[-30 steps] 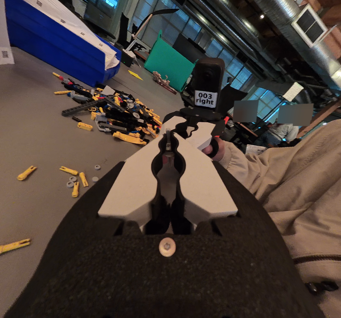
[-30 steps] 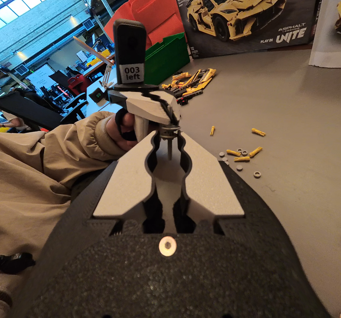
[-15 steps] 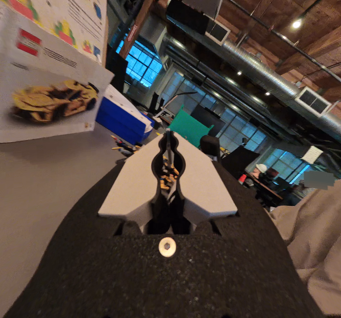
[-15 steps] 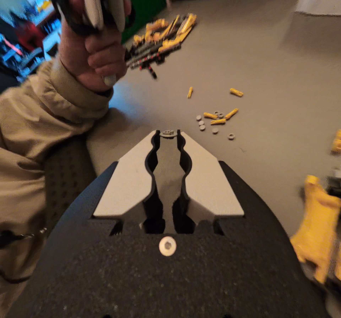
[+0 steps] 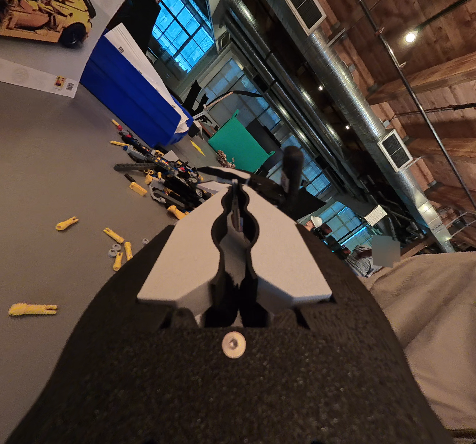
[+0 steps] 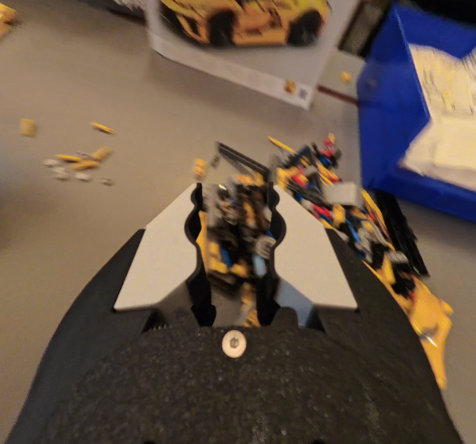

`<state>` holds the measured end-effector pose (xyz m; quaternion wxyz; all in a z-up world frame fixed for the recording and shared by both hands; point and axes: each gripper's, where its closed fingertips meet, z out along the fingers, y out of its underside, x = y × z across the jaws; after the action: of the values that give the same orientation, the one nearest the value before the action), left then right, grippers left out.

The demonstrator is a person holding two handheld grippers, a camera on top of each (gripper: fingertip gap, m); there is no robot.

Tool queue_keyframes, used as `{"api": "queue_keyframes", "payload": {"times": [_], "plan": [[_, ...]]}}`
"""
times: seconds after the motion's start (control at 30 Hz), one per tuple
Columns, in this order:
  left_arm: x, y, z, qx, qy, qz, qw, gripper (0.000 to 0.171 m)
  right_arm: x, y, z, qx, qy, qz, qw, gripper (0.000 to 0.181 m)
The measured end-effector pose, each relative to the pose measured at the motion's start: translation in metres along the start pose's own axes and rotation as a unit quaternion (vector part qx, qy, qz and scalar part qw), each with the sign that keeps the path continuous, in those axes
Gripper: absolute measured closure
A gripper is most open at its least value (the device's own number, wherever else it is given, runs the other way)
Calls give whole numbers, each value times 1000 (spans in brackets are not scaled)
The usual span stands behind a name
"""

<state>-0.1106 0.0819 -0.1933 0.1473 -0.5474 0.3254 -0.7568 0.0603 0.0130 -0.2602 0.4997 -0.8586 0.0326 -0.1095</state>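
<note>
Pinches a thin grey axle [image 5: 235, 210] in the left claw [image 5: 235, 187], fingers drawn nearly together on it at their tips, held up off the table [image 5: 51, 174] with the shaft running back into the gap between them. Shows, just beyond those tips, the pale body and black camera stalk of the other gripper.

Hangs the right claw [image 6: 235, 187] wide open and empty, low over a pile of building pieces [image 6: 322, 199], yellow, black, blue and red. Blurs badly here, so perhaps touching the heap, perhaps just above it; cannot tell.

Elsewhere on the table:
- Beside the pile, toward the far edge, a blue bin [image 5: 128, 96] with white paper sheets [image 6: 443, 122] lying in it.
- Farther along that far edge, standing upright, a white box with a yellow car picture [image 6: 231, 32].
- Past the bin, near the far corner, a green bin [image 5: 237, 145].
- Nearer the front edge and well apart from the pile, a loose cluster of yellow pins [image 5: 116, 238] with small grey rings [image 5: 113, 250] just beside them.
- Alone, closer to the front edge, one more yellow pin [image 5: 32, 309]; another single one [image 5: 65, 223] between the cluster and the box.

At the right of the left wrist view, a beige sleeve [image 5: 425, 302].
</note>
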Motion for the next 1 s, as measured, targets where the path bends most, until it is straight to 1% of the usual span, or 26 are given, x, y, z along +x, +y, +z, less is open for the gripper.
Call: {"api": "queue_keyframes", "payload": {"times": [0.07,0.13,0.17,0.2,0.27,0.33,0.4,0.43,0.5,0.57,0.63,0.77,0.8,0.87,0.9,0.93,0.97,1.0], "plan": [[-6,1,1,5,-23,6,1000,168,-55,-28,-6,46,-65,-13,997,129],[-12,2,1,10,-47,6,999,168,-115,-48,-12,75,-141,-3,987,128],[-15,3,1,12,-59,6,998,168,-137,-54,-13,79,-157,-2,984,128],[-19,4,1,11,-70,6,997,168,-153,-57,-11,80,-158,-12,984,129],[-21,7,2,11,-76,1,997,169,-170,-61,-5,90,-130,-40,987,134],[-20,8,3,11,-72,-7,997,168,-171,-64,1,100,-80,-66,990,140],[-20,11,5,6,-73,-7,997,168,-169,-67,4,100,-46,-82,991,142],[-19,13,6,1,-73,-5,997,168,-168,-69,3,102,-44,-81,991,148],[-18,17,9,-3,-72,-2,997,168,-170,-70,4,100,-54,-63,992,150],[-16,24,13,-11,-73,2,997,168,-172,-64,9,77,-60,-64,993,150],[-17,32,17,-23,-84,15,996,168,-165,-58,13,60,-42,-69,995,161],[-16,34,16,-52,-120,85,988,169,-168,-54,11,43,-72,-70,994,163],[-15,33,15,-56,-126,91,986,170,-168,-54,11,45,-76,-74,993,163],[-17,33,13,-56,-128,75,987,170,-170,-52,12,40,-79,-83,993,163],[-19,31,11,-50,-130,72,988,170,-171,-50,13,36,-85,-78,993,163],[-19,22,7,-34,-136,82,987,170,-174,-47,15,27,-95,-73,992,163],[-17,6,1,-3,-143,102,985,170,-175,-43,15,20,-99,-71,992,163],[-11,-21,-11,60,-147,133,978,168,-172,-35,16,-3,-92,-71,993,164]]}}
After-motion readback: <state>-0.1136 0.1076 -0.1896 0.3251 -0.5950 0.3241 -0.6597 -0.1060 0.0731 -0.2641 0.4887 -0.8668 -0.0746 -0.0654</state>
